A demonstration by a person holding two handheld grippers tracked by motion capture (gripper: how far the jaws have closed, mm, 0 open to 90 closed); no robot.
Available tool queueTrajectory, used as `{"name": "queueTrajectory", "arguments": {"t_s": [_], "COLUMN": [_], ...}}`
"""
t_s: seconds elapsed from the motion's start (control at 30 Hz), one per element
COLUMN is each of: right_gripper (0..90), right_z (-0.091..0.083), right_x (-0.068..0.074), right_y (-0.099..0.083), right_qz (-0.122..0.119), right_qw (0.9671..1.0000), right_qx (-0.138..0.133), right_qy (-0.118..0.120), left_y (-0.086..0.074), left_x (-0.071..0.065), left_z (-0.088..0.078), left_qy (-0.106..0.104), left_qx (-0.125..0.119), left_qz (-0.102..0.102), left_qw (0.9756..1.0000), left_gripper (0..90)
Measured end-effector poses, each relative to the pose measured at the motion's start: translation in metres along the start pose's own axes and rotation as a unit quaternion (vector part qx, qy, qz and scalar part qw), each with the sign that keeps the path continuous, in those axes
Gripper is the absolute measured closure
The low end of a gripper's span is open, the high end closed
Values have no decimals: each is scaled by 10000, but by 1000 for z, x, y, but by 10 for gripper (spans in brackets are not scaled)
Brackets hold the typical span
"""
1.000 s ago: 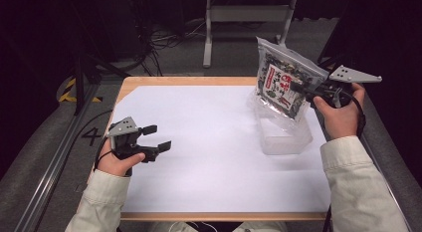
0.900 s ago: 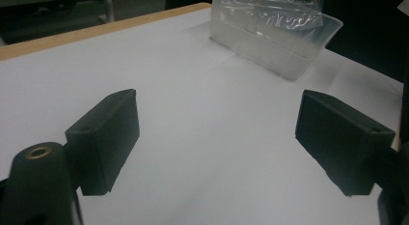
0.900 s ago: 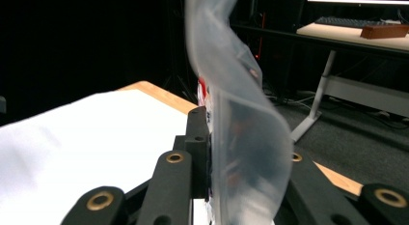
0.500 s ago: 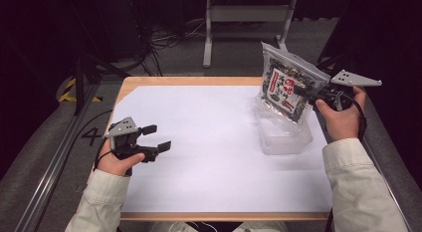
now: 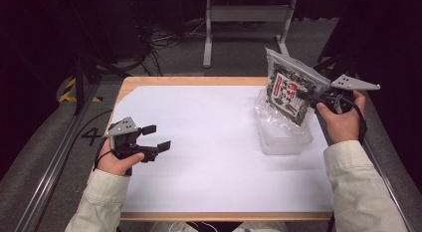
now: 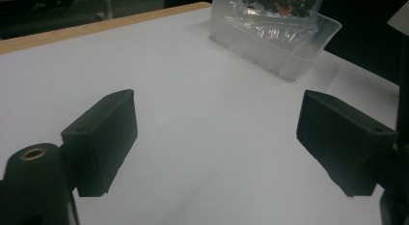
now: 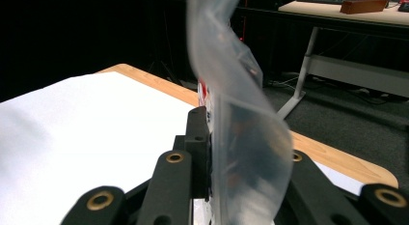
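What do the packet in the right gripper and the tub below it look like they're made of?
Packet: thin glossy clear plastic film, judging by how it curls and shows its dark contents and printed label. Tub: clear, slightly frosted plastic that looks rigid, since its straight walls hold shape.

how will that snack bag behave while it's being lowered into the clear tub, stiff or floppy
Probably floppy: the snack bag hangs tilted from the right gripper, and its clear edge curls in the right gripper view. It looks light, since one pinch at the side carries it. The glossy film may be slippery. The thin clear tub could shift if nudged.
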State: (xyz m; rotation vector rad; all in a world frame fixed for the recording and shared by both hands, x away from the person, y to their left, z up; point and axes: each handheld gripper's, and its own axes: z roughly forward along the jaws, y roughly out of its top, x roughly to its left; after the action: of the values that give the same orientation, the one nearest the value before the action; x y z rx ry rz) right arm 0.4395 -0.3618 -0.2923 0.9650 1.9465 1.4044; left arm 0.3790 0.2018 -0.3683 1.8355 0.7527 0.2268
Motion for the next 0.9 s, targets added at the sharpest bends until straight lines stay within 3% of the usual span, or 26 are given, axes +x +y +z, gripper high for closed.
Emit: {"name": "queueTrajectory", "arguments": {"t_s": [0.47, 0.67, 0.9], "right_gripper": [762, 762, 761], "right_z": [8, 12, 13], "right_x": [-1, 0, -2], "right_y": [-16, -25, -38], "right_qz": [37, 53, 216], "right_qw": [9999, 9997, 9996], "right_qx": [142, 220, 178], "right_qy": [-30, -10, -1], "left_y": [0, -1, -3], "left_x": [2, 1, 2], "left_z": [-1, 2, 3], "left_qy": [39, 8, 34], "left_qx": [-11, 59, 103], "left_qz": [55, -27, -35], "left_qw": [10000, 10000, 9999], "left_gripper": [154, 153, 152]}}
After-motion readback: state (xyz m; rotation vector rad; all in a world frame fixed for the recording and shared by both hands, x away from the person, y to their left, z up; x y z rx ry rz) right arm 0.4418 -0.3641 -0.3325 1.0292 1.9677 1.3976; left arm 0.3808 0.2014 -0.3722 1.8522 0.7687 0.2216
